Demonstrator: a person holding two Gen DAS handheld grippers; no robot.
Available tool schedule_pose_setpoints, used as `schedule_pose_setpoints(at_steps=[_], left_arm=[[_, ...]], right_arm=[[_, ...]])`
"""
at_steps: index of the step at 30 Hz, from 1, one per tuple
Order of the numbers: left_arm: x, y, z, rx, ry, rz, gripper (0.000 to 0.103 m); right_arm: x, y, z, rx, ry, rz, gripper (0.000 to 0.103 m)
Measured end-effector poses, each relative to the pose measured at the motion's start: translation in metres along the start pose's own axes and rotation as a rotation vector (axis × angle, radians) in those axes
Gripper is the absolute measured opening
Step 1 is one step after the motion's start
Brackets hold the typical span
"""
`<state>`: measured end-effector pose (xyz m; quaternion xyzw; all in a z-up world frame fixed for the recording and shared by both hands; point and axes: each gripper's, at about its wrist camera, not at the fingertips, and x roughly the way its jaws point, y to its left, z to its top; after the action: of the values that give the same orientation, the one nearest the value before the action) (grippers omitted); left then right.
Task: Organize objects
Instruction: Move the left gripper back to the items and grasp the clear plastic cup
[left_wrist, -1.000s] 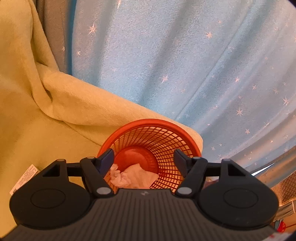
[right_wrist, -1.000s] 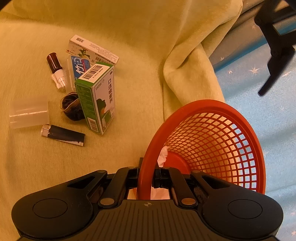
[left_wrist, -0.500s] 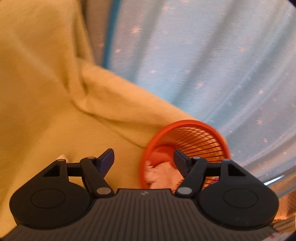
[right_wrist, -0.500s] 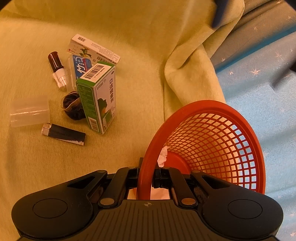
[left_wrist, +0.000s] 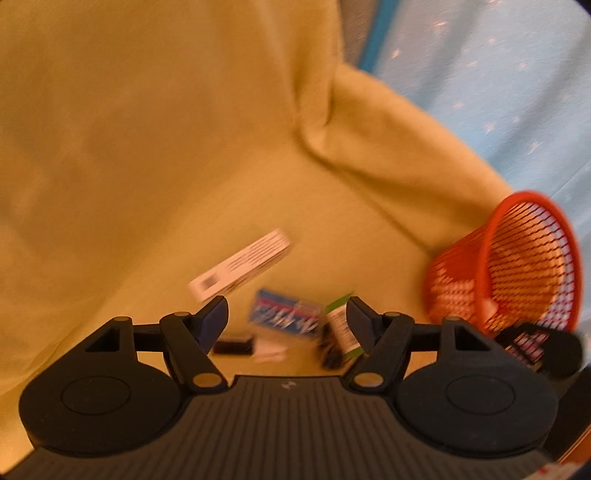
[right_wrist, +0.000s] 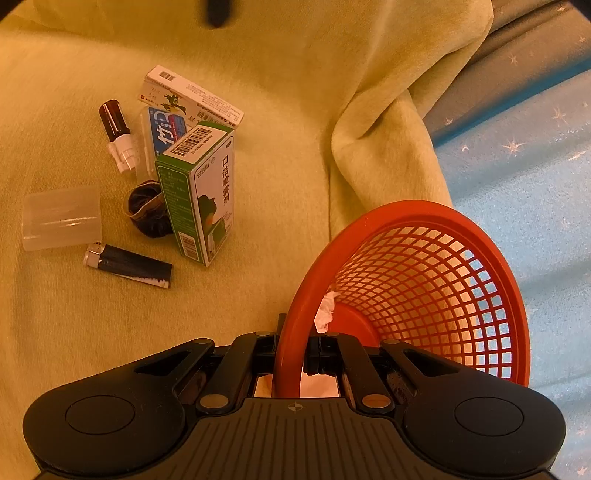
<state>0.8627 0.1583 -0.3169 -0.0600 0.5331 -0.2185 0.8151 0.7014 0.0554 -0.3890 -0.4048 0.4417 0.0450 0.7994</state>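
Note:
My right gripper (right_wrist: 295, 360) is shut on the rim of a red mesh basket (right_wrist: 424, 295), which is tilted and holds a crumpled white tissue (right_wrist: 325, 309). Left of the basket, on the yellow-green blanket (right_wrist: 258, 66), lie a green box (right_wrist: 201, 195), a white box (right_wrist: 192, 96), a blue packet (right_wrist: 164, 131), a brown vial (right_wrist: 115, 127), a black lighter (right_wrist: 129, 266), a dark hair tie (right_wrist: 146, 210) and a clear plastic case (right_wrist: 61, 218). My left gripper (left_wrist: 287, 318) is open and empty above the blurred white box (left_wrist: 240, 269) and blue packet (left_wrist: 286, 314); the basket (left_wrist: 517, 266) sits to its right.
A light blue star-patterned sheet (right_wrist: 535, 177) lies to the right of the blanket, with a grey fold (right_wrist: 517, 62) behind it. The blanket is bunched into a raised fold (right_wrist: 380, 147) just behind the basket.
My left gripper has swung left, away from the basket, and now faces the pile of small items; its view is motion-blurred. The right gripper and basket have stayed put.

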Motion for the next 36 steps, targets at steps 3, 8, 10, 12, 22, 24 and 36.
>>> schedule_pose_setpoints(at_steps=[3, 8, 10, 12, 22, 24, 36], left_arm=[[0.009, 0.015, -0.02, 0.006, 0.012, 0.001, 0.066], [0.031, 0.019, -0.055, 0.065, 0.046, -0.028, 0.066], [0.038, 0.017, -0.067, 0.086, 0.068, -0.047, 0.066], [0.047, 0.015, -0.079, 0.123, 0.078, -0.068, 0.066], [0.092, -0.001, -0.115, 0.208, 0.177, -0.116, 0.066], [0.098, -0.003, -0.118, 0.214, 0.188, -0.12, 0.066], [0.116, -0.015, -0.118, 0.263, 0.239, -0.114, 0.053]], right_arm=[[0.0, 0.001, -0.001, -0.009, -0.002, 0.0, 0.002], [0.0, 0.002, -0.001, -0.018, -0.007, -0.001, 0.002], [0.0, 0.003, -0.001, -0.02, -0.007, -0.002, 0.002], [0.0, 0.003, -0.001, -0.021, -0.008, -0.003, 0.002], [-0.001, 0.004, -0.004, -0.026, -0.014, -0.006, 0.002], [-0.001, 0.005, -0.003, -0.027, -0.016, -0.005, 0.002], [0.0, 0.006, -0.003, -0.023, -0.018, -0.003, 0.002]])
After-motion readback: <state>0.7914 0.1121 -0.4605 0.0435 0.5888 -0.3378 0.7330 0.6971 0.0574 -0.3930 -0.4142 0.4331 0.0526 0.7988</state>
